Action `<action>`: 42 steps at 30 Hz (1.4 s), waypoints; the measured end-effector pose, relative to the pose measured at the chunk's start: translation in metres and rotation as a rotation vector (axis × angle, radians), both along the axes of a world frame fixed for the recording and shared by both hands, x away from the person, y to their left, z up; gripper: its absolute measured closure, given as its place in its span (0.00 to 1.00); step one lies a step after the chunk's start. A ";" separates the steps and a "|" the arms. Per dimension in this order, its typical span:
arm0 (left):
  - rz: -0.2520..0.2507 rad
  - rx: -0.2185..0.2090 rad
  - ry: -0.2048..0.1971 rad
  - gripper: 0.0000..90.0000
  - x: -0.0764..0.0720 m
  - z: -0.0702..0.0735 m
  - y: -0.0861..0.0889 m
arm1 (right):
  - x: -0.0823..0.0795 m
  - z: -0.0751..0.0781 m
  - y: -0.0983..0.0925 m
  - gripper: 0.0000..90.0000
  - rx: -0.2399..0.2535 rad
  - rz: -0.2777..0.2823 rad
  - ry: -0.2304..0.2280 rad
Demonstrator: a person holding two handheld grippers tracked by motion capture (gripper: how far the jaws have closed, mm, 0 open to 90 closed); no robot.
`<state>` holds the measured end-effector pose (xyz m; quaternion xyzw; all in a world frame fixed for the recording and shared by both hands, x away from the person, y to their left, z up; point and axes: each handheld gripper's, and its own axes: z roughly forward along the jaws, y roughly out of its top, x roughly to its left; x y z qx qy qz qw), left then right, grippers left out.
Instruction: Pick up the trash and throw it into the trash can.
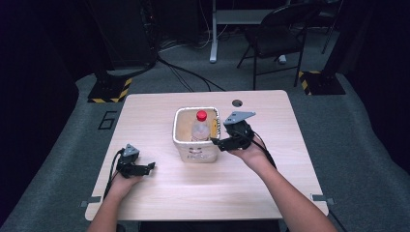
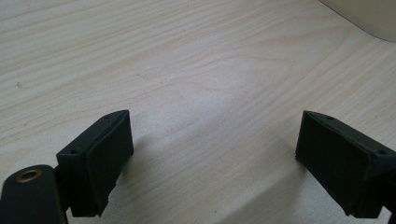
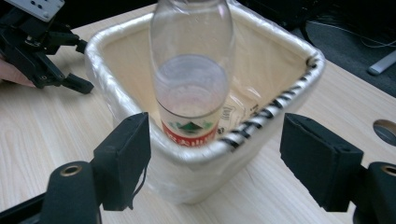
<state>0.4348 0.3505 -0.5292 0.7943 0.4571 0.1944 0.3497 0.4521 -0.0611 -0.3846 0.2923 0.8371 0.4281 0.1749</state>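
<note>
Two grippers are on the table with us, and the work centres on the clear plastic bottle with a red cap [image 1: 200, 126], which stands upright inside the cream square bin lined with plastic [image 1: 180, 137]. Our right gripper [image 1: 216, 141] hangs just beside the bin's right wall, its jaws spread wide with nothing between the pads; in the right gripper view the bottle [image 3: 192, 74] rises beyond the bin's near rim [image 3: 196, 156]. We judge the step to be the moment around placing the bottle in the bin, with the bottle free of any grip. Our left gripper [image 1: 151, 166] rests on the pale wooden table [image 1: 159, 198] well left of the bin, jaws also wide apart and empty. Next, we should keep the right jaws clear of the rim and bottle neck.
</note>
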 end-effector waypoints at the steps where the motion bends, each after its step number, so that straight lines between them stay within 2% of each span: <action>1: 0.000 0.000 0.000 0.12 0.000 0.000 0.000 | -0.001 -0.001 -0.003 0.27 0.000 -0.004 -0.002; 7: 0.000 0.000 0.000 0.12 0.000 0.000 0.000 | -0.004 -0.010 -0.019 0.28 0.025 -0.035 -0.010; 26: 0.000 0.000 0.000 0.12 0.000 0.000 0.000 | -0.016 -0.042 -0.061 0.29 0.043 -0.109 -0.009; 31: 0.000 0.000 0.000 0.12 0.000 0.000 0.000 | -0.019 -0.049 -0.071 0.29 0.054 -0.130 0.001; 42: 0.000 0.000 0.000 0.12 0.000 0.000 0.000 | -0.027 -0.072 -0.093 0.29 0.044 -0.166 0.030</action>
